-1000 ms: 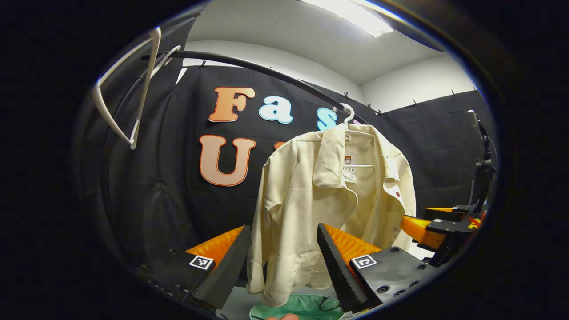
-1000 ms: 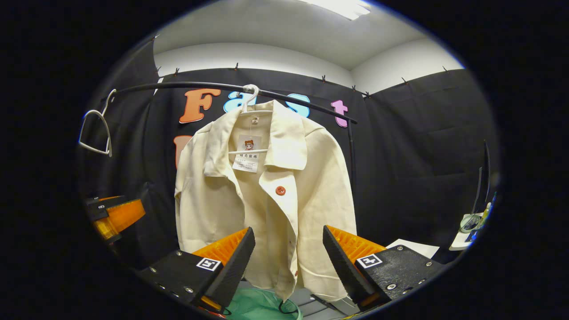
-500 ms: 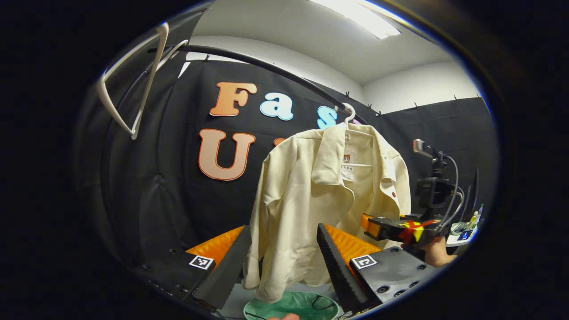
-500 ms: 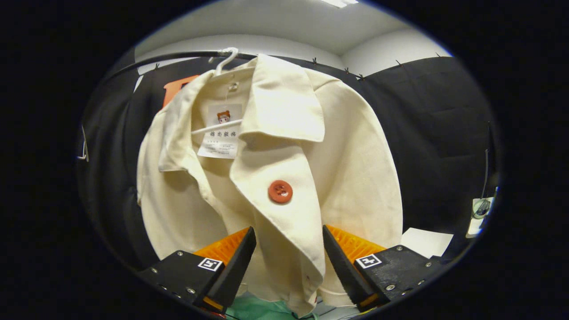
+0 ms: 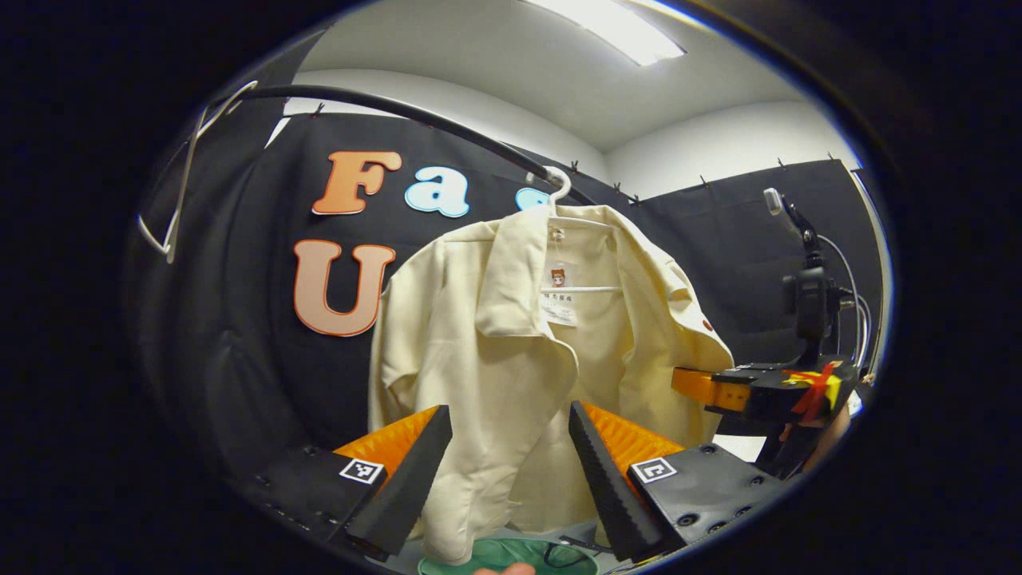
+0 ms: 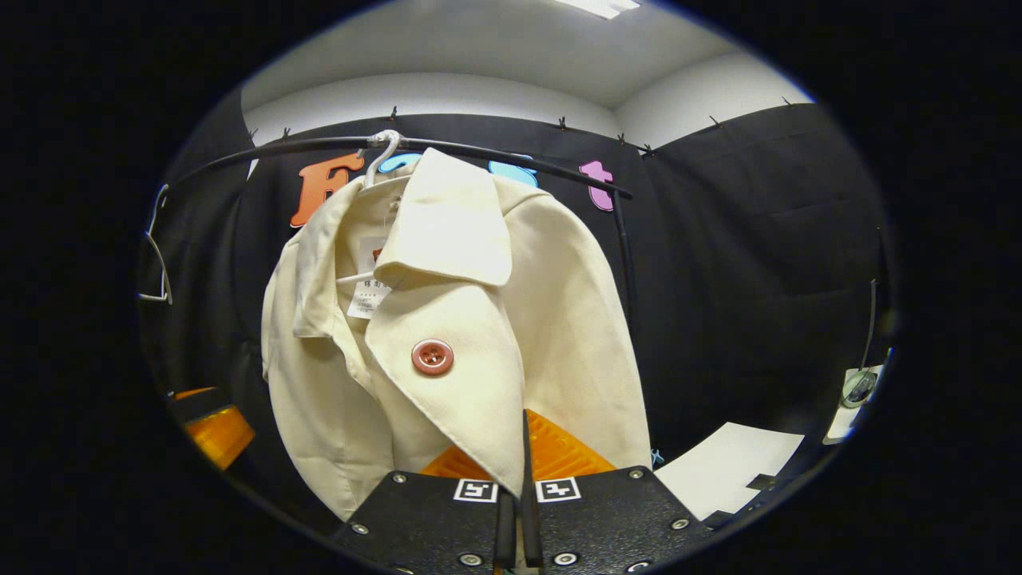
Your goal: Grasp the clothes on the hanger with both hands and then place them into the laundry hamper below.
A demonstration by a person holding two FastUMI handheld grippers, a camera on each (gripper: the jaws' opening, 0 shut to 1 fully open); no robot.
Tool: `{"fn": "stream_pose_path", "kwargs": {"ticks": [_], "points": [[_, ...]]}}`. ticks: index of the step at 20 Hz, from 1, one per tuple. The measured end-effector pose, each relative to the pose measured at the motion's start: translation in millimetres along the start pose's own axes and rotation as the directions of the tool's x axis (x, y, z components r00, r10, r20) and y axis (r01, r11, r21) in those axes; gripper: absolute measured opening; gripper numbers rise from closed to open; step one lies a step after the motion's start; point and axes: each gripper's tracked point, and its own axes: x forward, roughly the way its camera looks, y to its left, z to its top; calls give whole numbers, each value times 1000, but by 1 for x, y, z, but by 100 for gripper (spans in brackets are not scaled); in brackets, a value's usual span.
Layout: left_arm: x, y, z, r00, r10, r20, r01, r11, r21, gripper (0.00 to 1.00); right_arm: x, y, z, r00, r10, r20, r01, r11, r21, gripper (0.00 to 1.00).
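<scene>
Nothing readable here: the white tag inside the shirt collar carries print too small to make out.

Behind each gripper's fingers sit black screwed plates carrying small square black-and-white markers, with ribbed panels alongside.

Spare hanger; perhaps paper

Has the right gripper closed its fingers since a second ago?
Yes. The right gripper stood open before; now it is shut on the cream jacket front edge, below the black rail.
</scene>
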Motion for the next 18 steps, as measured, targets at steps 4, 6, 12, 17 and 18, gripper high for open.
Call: {"fn": "stream_pose_path", "kwargs": {"ticks": [4,6,12,17,18], "points": [[50,-27,-5,998,16,60,-18,999,31,97,-13,-4,7,998,59,-6,-59,998,-8,3],[72,-30,-15,995,63,83,-67,996,57,98,-21,-8,8,998,71,-4,-71,997,-32,3],[105,3,-45,944,298,143,-322,926,197,98,-23,-6,9,996,84,-14,-84,995,-48,3],[104,58,-39,861,453,232,-508,792,338,96,-24,-10,4,996,81,-23,-82,996,-36,3],[100,68,-34,844,477,245,-536,774,338,97,-24,-11,5,997,79,-22,-80,996,-32,3]]}}
